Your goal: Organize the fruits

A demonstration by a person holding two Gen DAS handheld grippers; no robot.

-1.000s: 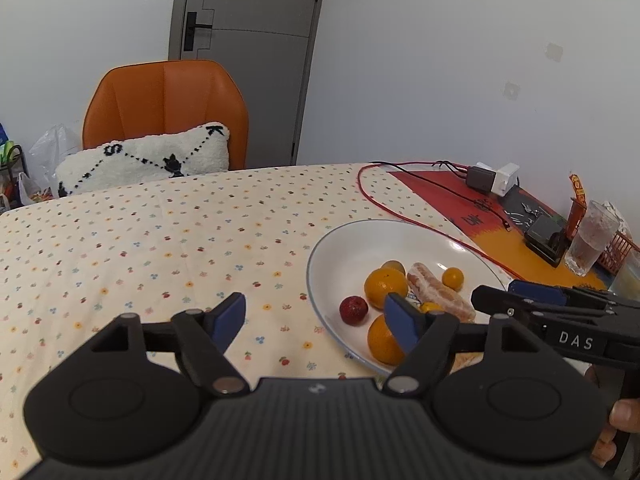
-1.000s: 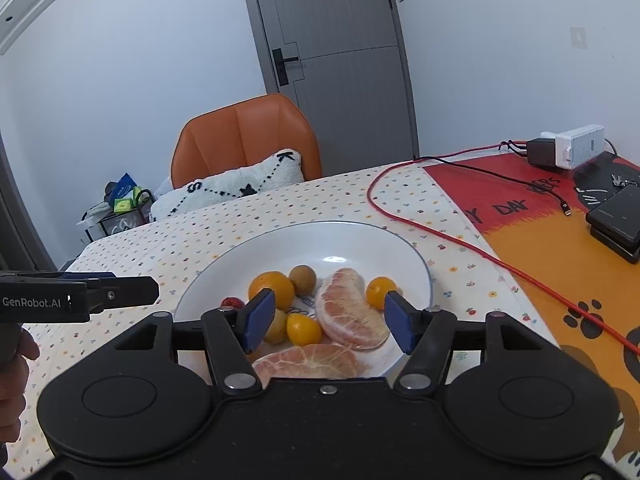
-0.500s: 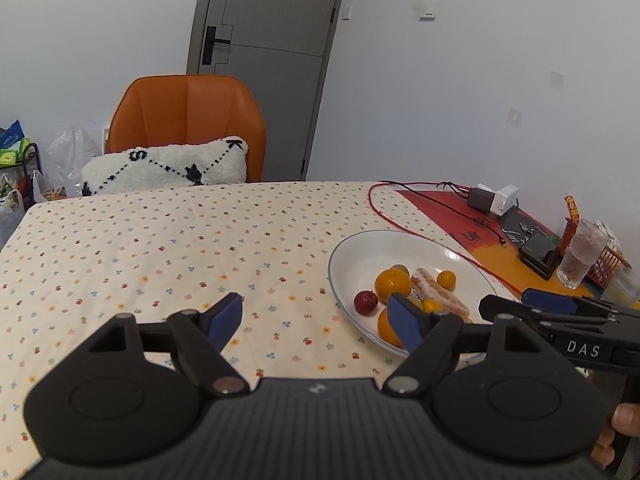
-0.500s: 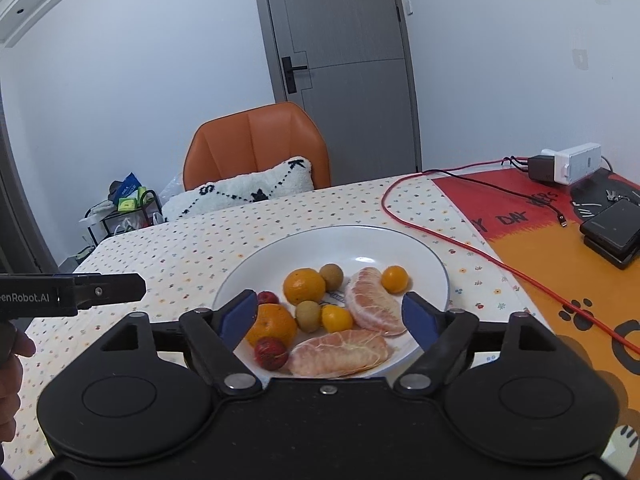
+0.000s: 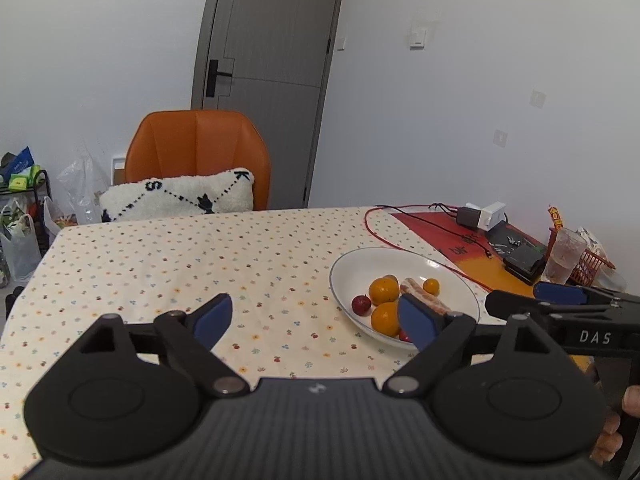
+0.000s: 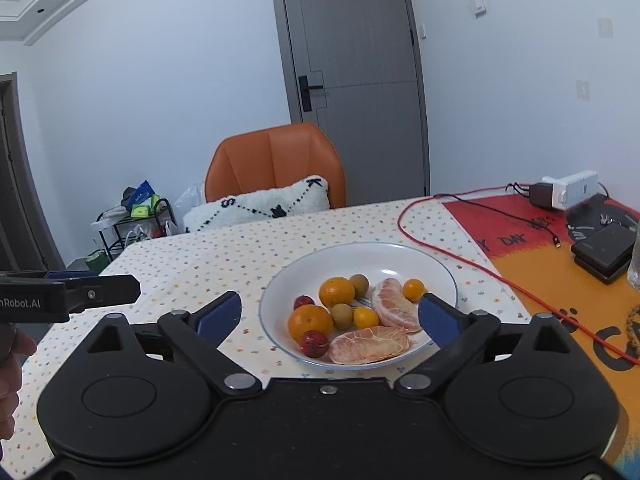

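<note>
Both grippers hovering wide open, nothing in either one.

The right gripper (image 6: 330, 316) is hanging above the near edge of the white plate (image 6: 404, 254), oranges (image 6: 337, 291) and peeled pomelo segments (image 6: 370, 345) lying just ahead between its fingers; the left gripper (image 5: 316, 318) is floating over the dotted tablecloth (image 5: 180, 264), plate ahead to its right.

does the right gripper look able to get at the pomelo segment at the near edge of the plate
Probably yes. The right gripper hangs open above the plate, jaws spread wider than the near pomelo segment, with nothing over it. A red fruit sits close at its left end.
</note>
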